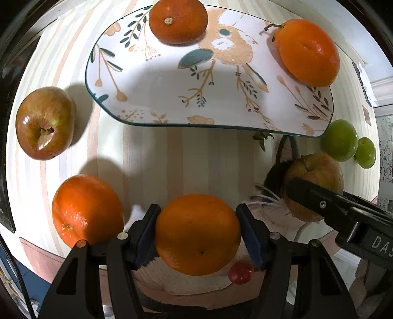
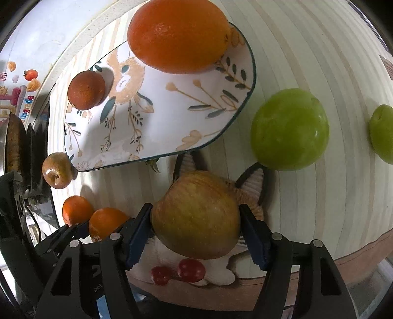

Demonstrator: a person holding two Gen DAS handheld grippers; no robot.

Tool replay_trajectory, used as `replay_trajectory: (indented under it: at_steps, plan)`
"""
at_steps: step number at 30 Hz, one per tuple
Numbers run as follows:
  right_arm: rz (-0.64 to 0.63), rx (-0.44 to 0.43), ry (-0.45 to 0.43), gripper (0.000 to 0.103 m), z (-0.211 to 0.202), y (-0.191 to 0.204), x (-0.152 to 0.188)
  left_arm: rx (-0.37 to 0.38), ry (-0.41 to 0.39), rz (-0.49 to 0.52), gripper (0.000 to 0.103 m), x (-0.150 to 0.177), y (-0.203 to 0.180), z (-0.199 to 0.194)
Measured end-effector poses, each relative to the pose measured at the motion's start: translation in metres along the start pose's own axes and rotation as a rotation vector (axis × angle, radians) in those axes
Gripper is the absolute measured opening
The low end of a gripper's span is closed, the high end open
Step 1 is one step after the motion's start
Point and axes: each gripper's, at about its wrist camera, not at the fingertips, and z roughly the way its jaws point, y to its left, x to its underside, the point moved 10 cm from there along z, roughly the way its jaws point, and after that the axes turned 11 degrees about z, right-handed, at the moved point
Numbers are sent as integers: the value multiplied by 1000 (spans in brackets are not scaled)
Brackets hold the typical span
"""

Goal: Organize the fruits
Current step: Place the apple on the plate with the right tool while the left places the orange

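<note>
The left gripper [image 1: 197, 235] points down at the striped tabletop [image 1: 191, 157], and its blue-padded fingers [image 1: 145, 240] are clamped on an orange [image 1: 197, 233], one pad pressed to each side of the fruit. Just below that orange a small red cherry tomato [image 1: 240, 272] lies on a cat-shaped cloth mat [image 1: 267, 208], whose black ear and white whiskers show to the right. A second orange [image 1: 86, 211] sits on the tabletop just beside the left finger, and a reddish-brown apple [image 1: 45, 122] lies farther up on the left, near the rim of the bird-patterned plate [image 1: 159, 81]. The plate carries two fruits: a dark orange mandarin [image 1: 178, 20] at its far edge and a brighter orange with a short stem [image 1: 307, 52] toward the right side. Two green plums [image 1: 340, 139] lie together on the tabletop just off the plate's right corner. The right gripper [image 2: 196, 220] is tilted steeply downward over the cat mat, and its fingers [image 2: 136, 233] hold a yellow-red apple [image 2: 196, 213] between them, the pads against both flanks of the fruit. Two red cherry tomatoes [image 2: 190, 270] rest on the mat just under that apple. In the right wrist view the larger green plum [image 2: 289, 130] lies near the apple, apart from it, with the smaller one farther right.
</note>
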Motion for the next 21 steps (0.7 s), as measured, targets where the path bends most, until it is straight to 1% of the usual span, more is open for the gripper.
replay_trajectory:
  at_steps: [3,5,9,13,15,18,21]
  plan:
    - [12,-11,-5,71,-6,-3,1,-5,-2,3,61,3,3,-3]
    - [17,-21,-14,71,-11,-2,2,4,-10,2,61,8,5,-26]
    - [26,-59,-46,71,-33,-1,1,33,-52,2,61,-1,4,-55]
    - [23,-97,-81,71,-58,6,-6,90,-123,-30,61,-21,7,-98]
    - [19,-119,-99,71,-71,11,-11,100,-162,-48,61,-38,16,-119]
    - [5,-146,-114,71,-78,27,-21,78,-196,-63,61,-68,37,-137]
    - [-11,-160,-122,71,-76,46,-32,38,-184,-78,61,-89,63,-132]
